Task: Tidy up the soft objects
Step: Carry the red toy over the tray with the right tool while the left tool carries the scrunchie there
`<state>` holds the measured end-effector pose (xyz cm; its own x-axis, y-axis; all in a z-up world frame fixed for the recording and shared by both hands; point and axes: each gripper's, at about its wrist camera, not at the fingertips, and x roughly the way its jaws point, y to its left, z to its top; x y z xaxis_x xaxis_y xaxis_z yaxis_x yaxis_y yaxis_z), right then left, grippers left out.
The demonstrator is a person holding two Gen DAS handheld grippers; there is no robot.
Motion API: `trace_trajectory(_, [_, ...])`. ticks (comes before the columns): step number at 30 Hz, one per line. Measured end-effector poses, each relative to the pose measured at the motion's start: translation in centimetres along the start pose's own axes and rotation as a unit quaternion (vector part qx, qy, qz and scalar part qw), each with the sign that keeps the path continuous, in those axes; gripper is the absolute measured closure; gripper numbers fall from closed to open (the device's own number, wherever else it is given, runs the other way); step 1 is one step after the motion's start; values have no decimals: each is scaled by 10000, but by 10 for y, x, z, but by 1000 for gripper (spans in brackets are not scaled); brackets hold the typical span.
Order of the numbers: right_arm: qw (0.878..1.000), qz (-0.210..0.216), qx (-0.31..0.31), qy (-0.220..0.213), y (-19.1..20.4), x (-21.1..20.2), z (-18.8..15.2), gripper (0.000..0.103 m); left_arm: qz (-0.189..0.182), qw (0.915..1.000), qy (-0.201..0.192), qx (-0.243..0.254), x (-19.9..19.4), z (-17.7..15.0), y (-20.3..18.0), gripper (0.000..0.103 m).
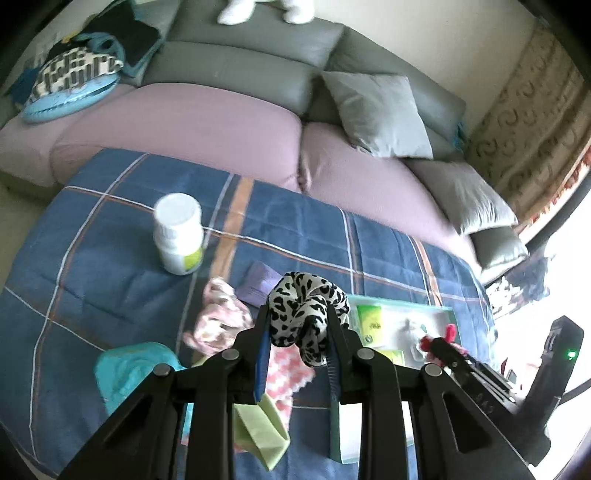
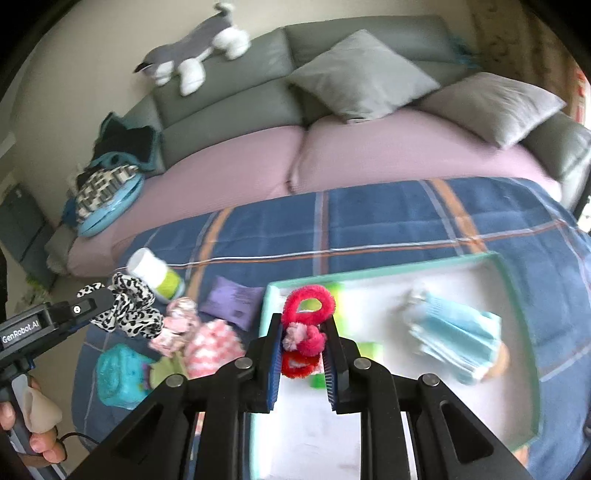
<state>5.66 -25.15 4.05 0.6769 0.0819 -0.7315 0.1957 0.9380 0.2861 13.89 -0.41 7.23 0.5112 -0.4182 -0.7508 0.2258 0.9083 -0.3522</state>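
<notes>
While the leopard-print scrunchie [image 1: 306, 317] sat pinched in the left tool [image 1: 295, 341] above the plaid blanket [image 1: 110, 258], the right tool [image 2: 303, 345] was clenched on red and pink hair ties [image 2: 306, 325] over the white tray [image 2: 517, 332]. Folded blue cloths [image 2: 454, 332] lay inside the tray, with a pink cloth [image 1: 218, 317], teal cloth [image 1: 125, 373] and white bottle [image 1: 179, 234] scattered on the blanket beside it.

My right gripper [image 2: 301, 341] hides the near part of the green-rimmed tray [image 2: 388, 271], whose contents smear into a blurred blue bundle [image 2: 454, 332], my left-wrist view cuts the plush dog [image 1: 266, 9] to its white paws, and the white bottle's [image 1: 179, 234] label is unreadable.
</notes>
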Motion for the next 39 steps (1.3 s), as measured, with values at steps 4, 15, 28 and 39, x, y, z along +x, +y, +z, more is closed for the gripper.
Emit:
trace_trajectory(4, [9990, -384, 203, -45, -29, -15, -9, 82, -87, 9997, 42, 245, 2, -7, -22, 75])
trace_trajectory(15, [9899, -1171, 804, 5, -94, -38, -22, 82, -385, 9955, 289, 817, 11, -28, -73, 75])
trace_trajectory(28, [9812, -1526, 1107, 423, -135, -28, -34, 81, -629, 9804, 1031, 1556, 51, -66, -132, 75])
trace_trajectory(39, [9766, -1605, 1033, 987, -143, -1, -47, 81, -404, 9610, 1951, 1918, 111, -108, -157, 75])
